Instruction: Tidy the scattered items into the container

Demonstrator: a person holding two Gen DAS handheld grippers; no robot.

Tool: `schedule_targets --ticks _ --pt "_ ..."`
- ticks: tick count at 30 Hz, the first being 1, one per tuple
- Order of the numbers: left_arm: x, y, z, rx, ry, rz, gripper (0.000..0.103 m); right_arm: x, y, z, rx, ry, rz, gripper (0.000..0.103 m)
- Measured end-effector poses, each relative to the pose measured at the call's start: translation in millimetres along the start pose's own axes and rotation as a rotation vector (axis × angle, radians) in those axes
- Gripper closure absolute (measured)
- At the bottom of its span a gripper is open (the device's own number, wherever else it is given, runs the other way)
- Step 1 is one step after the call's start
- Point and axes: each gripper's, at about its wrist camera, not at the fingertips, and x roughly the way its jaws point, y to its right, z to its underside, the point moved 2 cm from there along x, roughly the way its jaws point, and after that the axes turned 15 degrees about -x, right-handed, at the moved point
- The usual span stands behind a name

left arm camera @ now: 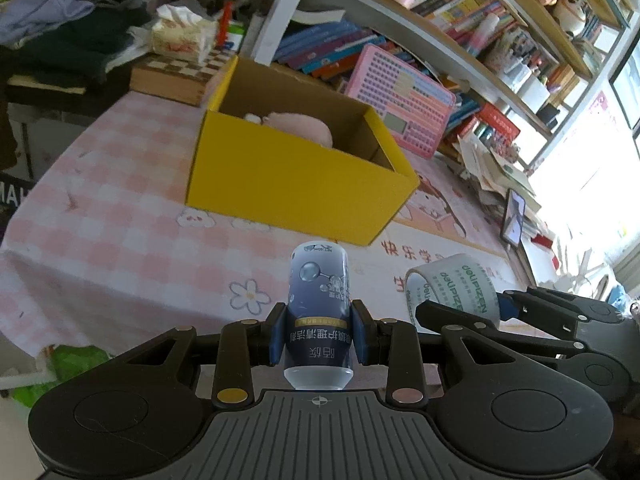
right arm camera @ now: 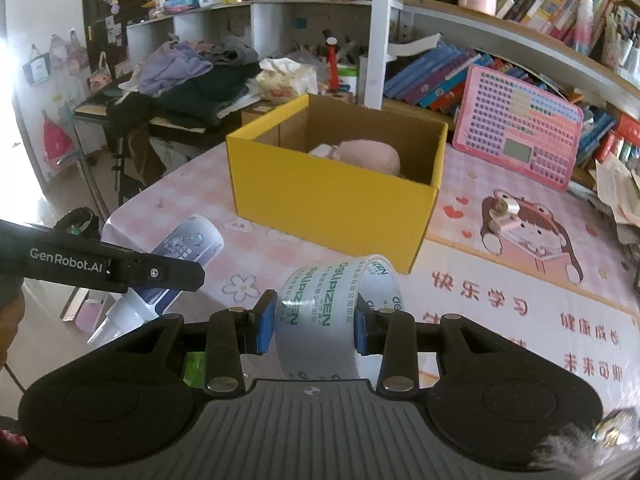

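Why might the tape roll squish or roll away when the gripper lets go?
The tape roll is a hollow ring, gripped across its flat sides by the right gripper, so it probably resists squashing. It looks light. Dropped on its round edge in the yellow box, it could roll.

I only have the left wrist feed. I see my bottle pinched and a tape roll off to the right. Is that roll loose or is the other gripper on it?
Observer: The right gripper is shut on the tape roll, blue pads on both sides.
Operator: Anything on the desk beyond the box's right side? My view is washed out there.
Observer: A cartoon girl print with hearts, on the pink tablecloth.
Operator: How does my bottle look from over there?
Observer: The bottle lies tilted, clear cap pointing down-left, with the left gripper across it.
Operator: What's in the yellow box?
Observer: Something pink and soft lies inside the yellow box, towards its back.
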Motion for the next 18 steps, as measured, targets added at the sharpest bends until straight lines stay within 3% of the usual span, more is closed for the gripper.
schedule_targets --ticks 9,18 --pt "-3.7 4.9 -31.8 0.016 0.093 0.017 0.072 7.3 12.8 -33.7 -0.068 0.102 0.023 0.068" --pt "15.9 37.2 -101.8 0.067 0.223 0.064 0.072 25.8 65.6 -104.7 -0.084 0.253 0.075 0.071"
